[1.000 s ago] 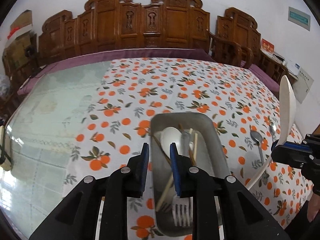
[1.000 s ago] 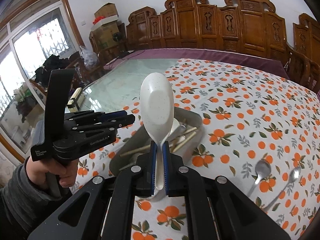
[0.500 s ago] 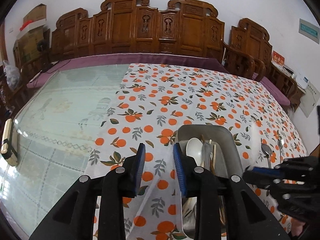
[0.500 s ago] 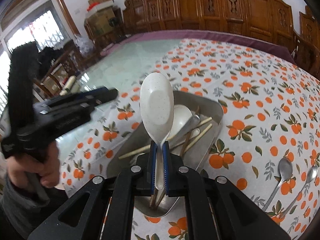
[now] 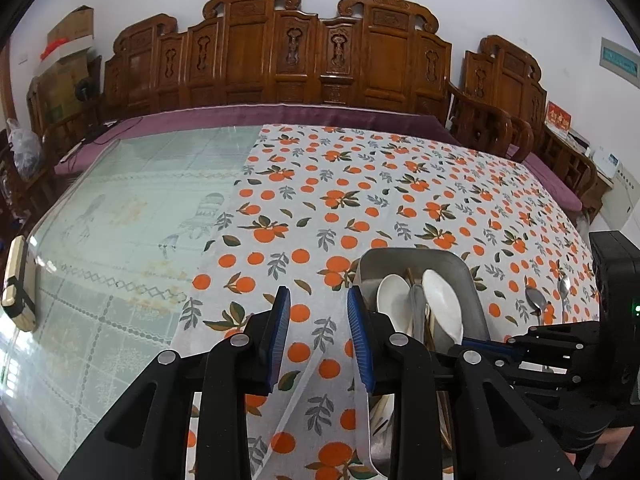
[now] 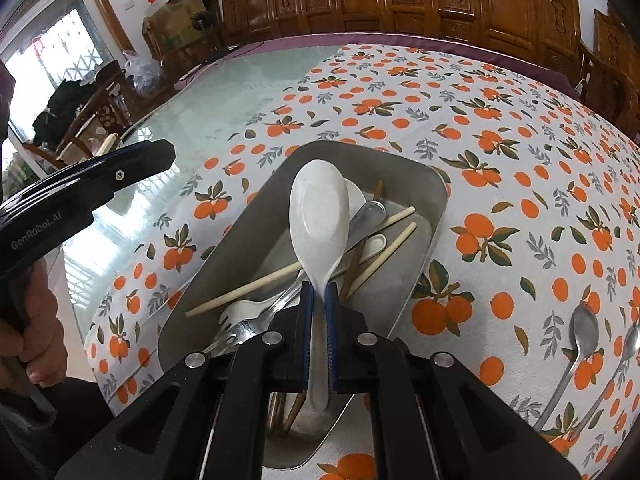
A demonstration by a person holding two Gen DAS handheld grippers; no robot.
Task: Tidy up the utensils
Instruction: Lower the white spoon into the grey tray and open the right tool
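A steel tray (image 6: pixel 434 184) holds chopsticks (image 6: pixel 380 258), forks and spoons on the orange-print cloth. My right gripper (image 6: pixel 319 300) is shut on the handle of a large white rice spoon (image 6: pixel 318 220), whose bowl hangs low over the tray's contents. In the left wrist view the tray (image 5: pixel 408 254) sits to the right, with the white rice spoon (image 5: pixel 442 304) in it. My left gripper (image 5: pixel 318 320) is open and empty over the cloth, just left of the tray.
Two metal spoons (image 6: pixel 580 344) lie on the cloth right of the tray; they also show in the left wrist view (image 5: pixel 538 304). Bare glass tabletop (image 5: pixel 120 216) lies to the left. Carved wooden chairs (image 5: pixel 320 52) line the far side.
My right gripper has lowered the white rice spoon down into the tray. My left gripper has shifted left off the tray and opened wider.
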